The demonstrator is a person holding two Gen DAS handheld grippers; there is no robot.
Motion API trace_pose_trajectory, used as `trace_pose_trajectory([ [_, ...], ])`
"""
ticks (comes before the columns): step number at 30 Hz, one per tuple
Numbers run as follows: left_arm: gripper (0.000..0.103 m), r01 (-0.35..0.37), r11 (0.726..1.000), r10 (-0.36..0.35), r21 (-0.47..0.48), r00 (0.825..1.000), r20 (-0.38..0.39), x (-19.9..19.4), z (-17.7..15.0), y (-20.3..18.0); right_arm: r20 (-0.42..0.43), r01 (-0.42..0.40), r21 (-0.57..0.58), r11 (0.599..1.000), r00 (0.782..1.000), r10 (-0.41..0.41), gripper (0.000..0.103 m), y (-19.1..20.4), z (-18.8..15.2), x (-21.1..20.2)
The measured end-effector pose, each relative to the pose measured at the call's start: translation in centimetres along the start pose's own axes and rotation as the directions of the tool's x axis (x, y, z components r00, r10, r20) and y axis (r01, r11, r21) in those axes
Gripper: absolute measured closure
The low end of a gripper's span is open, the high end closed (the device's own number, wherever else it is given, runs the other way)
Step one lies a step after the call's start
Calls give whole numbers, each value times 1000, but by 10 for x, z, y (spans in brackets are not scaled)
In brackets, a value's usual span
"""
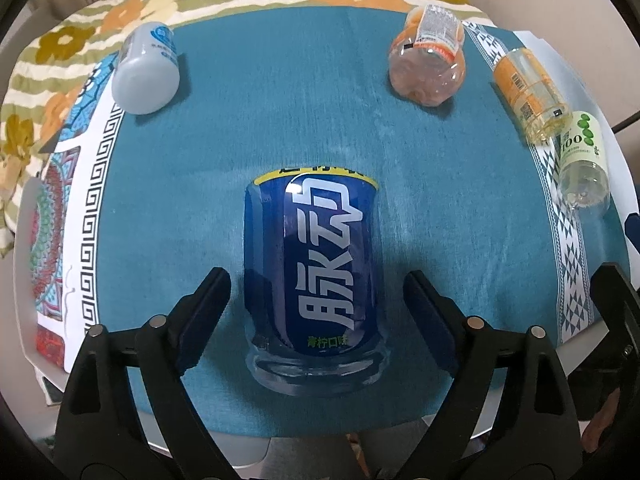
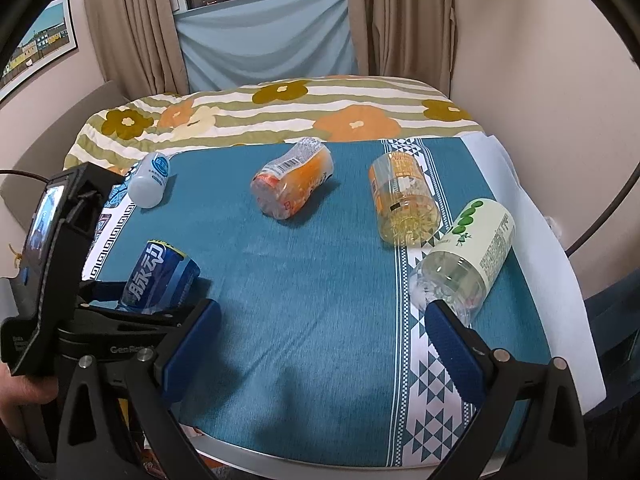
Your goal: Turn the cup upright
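Note:
A blue cut-bottle cup (image 1: 314,276) with white characters lies on its side on the teal cloth, its clear base toward me. My left gripper (image 1: 316,280) is open, its fingers on either side of the cup without touching. The cup also shows in the right wrist view (image 2: 160,280), with the left gripper's body (image 2: 60,280) around it. My right gripper (image 2: 322,316) is open and empty above the teal cloth, to the right of the blue cup.
Other cups lie on their sides: a white-blue one (image 1: 146,68) far left, an orange one (image 1: 430,60) at the back, a yellow-orange one (image 1: 530,92) and a green-labelled clear one (image 1: 582,160) at the right. A flowered quilt (image 2: 280,108) lies behind the teal cloth (image 2: 320,280).

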State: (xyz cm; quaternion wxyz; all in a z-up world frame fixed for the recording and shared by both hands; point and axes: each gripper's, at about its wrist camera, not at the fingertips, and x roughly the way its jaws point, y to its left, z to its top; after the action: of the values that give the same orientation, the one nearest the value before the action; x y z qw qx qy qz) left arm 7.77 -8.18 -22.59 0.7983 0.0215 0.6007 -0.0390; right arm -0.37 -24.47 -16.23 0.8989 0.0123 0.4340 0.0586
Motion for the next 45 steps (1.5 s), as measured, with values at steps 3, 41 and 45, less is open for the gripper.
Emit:
trace_pose_trajectory([
  [3,9,4,1000,-4,-6,1000,1,-4,0,1,0,-3,1,1000,1000,3,1,-1,2,-1],
  [41,0,58,990,-50,-125,997,62,-39,-21,176,-625,-199,287,937,703,340,15,105,64,128],
  [45,0,72,988,-64,-135,996,62,-29,-19,186,-669,-178,270,946,672,318,17,111,63,144],
])
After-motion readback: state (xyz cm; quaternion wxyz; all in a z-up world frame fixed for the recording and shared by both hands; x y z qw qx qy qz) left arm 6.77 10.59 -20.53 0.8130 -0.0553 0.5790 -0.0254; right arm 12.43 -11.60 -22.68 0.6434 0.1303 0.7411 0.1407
